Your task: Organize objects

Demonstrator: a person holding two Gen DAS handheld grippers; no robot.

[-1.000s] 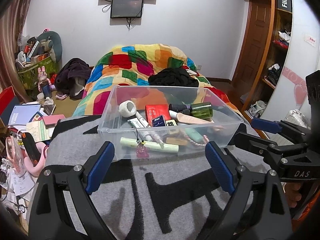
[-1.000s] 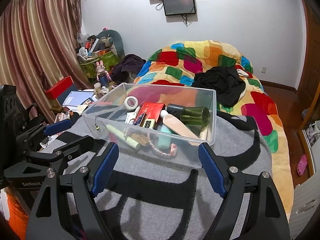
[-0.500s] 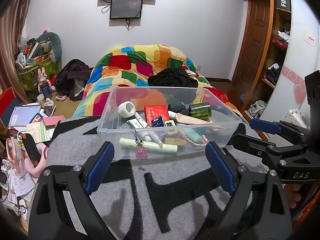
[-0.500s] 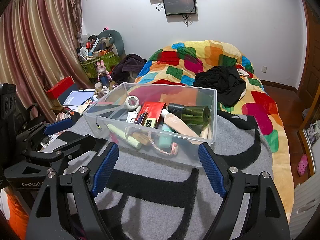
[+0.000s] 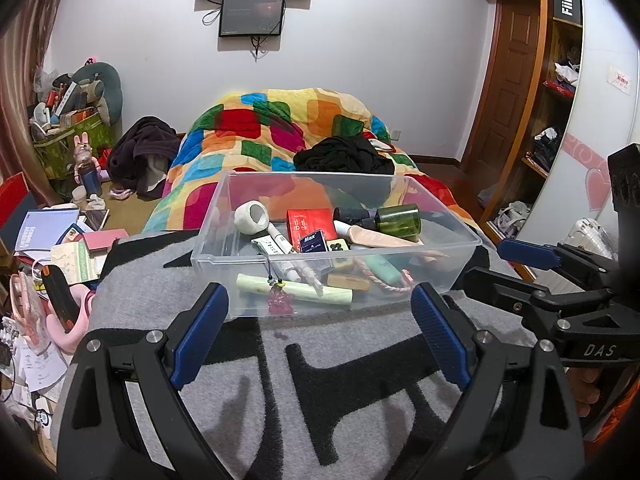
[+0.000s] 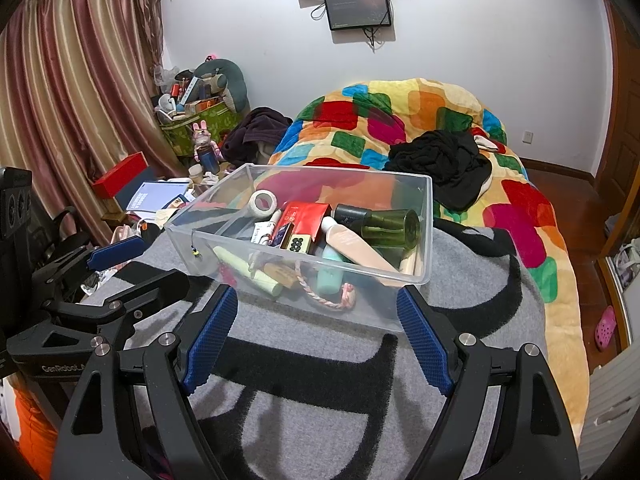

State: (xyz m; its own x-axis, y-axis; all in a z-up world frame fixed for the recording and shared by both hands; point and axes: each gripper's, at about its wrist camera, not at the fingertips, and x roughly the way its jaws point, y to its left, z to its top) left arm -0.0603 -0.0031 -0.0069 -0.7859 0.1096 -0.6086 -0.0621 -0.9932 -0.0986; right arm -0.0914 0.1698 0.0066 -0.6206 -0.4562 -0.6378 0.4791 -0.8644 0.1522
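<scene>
Both your left claw (image 5: 318,334) and right claw (image 6: 316,338) gape empty; the clear bin's (image 5: 436,286) crowded, overlapping contents could snag.

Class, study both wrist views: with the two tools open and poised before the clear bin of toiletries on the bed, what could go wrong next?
1. The clear bin sits on a soft grey blanket; pushing with the left tool or right tool may slide or tip it.
2. The green bottle lies on its side atop other items and may roll.
3. The pink cord could snag.
</scene>
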